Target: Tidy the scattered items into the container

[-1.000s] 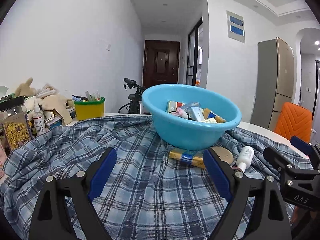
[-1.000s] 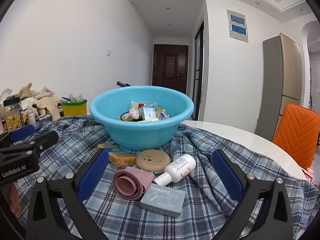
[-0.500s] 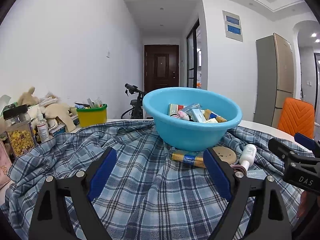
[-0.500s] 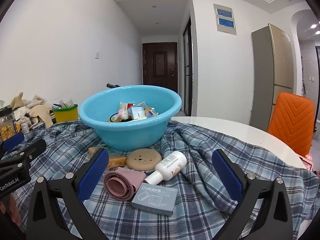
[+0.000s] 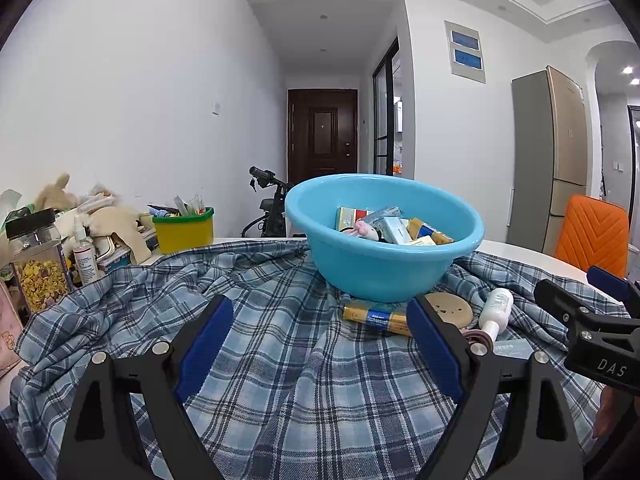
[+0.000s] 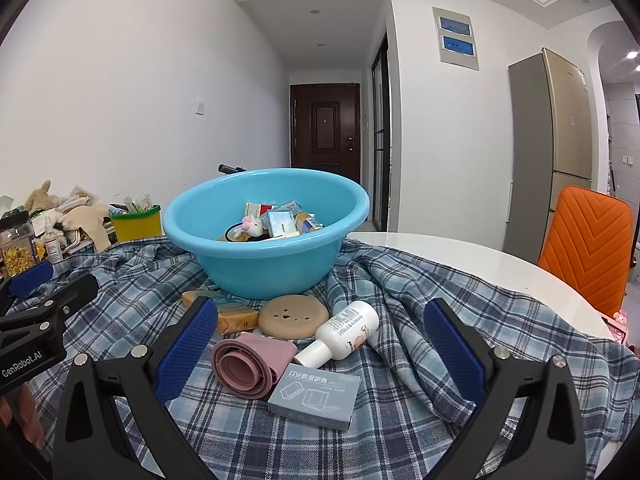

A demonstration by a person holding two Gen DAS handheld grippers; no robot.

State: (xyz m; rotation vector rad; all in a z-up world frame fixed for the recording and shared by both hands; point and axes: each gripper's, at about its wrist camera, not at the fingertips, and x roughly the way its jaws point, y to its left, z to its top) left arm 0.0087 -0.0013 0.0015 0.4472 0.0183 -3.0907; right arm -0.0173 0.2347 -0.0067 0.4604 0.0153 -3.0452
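Sitting mid-cloth, the blue basin [image 6: 266, 240] already holds a heap of small boxes, a hair tie and a little plush, while five stragglers lie on the plaid cloth [image 5: 280, 360] just in front of it: a yellow packet [image 6: 236, 316] touching the basin's foot, a tan perforated disc [image 6: 293, 316], a white bottle [image 6: 346, 334] on its side, a rolled pink band [image 6: 250, 364] and a grey carton [image 6: 314, 394] nearest the camera. Compared with a second back, nothing on the cloth has shifted and no item has gone in; only the view tilted slightly, so the job reads as partly done and paused between picks. Right claw [image 6: 318, 350] stands wide, empty, its blue pads bracketing the pink band and carton without touching them. Left claw [image 5: 316, 354] likewise gapes wide over bare cloth, holding nothing. Beyond, the white tabletop [image 6: 460, 256], an orange chair [image 6: 586, 240] and a yellow tub [image 5: 184, 232] stand clear.
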